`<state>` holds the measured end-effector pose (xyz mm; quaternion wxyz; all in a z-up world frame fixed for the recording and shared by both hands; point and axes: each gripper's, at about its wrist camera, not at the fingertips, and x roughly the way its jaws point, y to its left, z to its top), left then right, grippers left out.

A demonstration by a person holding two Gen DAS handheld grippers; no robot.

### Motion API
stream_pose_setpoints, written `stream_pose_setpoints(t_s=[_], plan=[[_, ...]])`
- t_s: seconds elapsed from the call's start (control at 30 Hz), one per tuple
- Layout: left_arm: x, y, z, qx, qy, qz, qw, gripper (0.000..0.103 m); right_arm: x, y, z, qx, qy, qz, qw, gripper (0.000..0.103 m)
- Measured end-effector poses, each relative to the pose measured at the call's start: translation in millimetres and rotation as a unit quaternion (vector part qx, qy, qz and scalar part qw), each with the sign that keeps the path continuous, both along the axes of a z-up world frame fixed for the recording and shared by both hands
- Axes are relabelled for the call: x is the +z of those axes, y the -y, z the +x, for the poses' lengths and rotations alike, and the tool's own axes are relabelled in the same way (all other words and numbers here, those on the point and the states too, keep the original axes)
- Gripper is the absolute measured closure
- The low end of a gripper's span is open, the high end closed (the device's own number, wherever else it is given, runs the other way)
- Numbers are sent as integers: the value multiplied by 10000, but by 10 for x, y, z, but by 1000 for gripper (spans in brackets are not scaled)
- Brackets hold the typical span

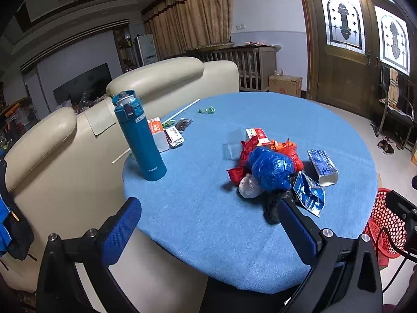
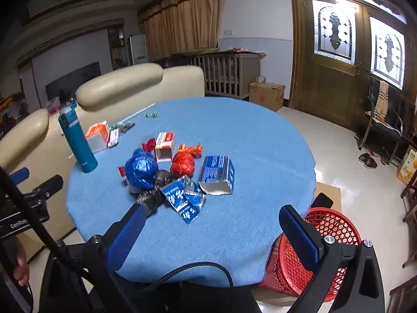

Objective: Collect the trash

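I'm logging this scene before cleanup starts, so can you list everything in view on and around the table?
table: 1, round, blue cloth
thermos: 1, teal, upright, left edge
crumpled bags: blue, red, dark, mid-table pile
foil packs: 2, blue, right of pile
small cartons: orange-white mid-table; another beside thermos
green wrapper: 1, far side
basket: 1, red mesh, on floor, right of table
sofa: cream, behind table
cardboard box: 1, by door
left hand-held gripper: open, empty
right hand-held gripper: open, empty
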<state>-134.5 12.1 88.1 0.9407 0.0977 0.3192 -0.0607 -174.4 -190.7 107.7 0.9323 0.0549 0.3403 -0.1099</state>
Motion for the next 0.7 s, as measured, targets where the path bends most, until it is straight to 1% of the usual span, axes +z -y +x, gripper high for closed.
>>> stream_pose_setpoints(t_s=[0.27,0.43,0.7], plan=[[-58,13,35,34,-105,62,9999,0,-67,-71,152,221,-128,-164,9995,0],[-85,26,43,14,-156,100,9998,0,-92,-82,220,199,-192,-250,9993,0],[-106,145,15,-129,-185,208,9995,0,-101,-31,208,105,-231,-304,9992,0]])
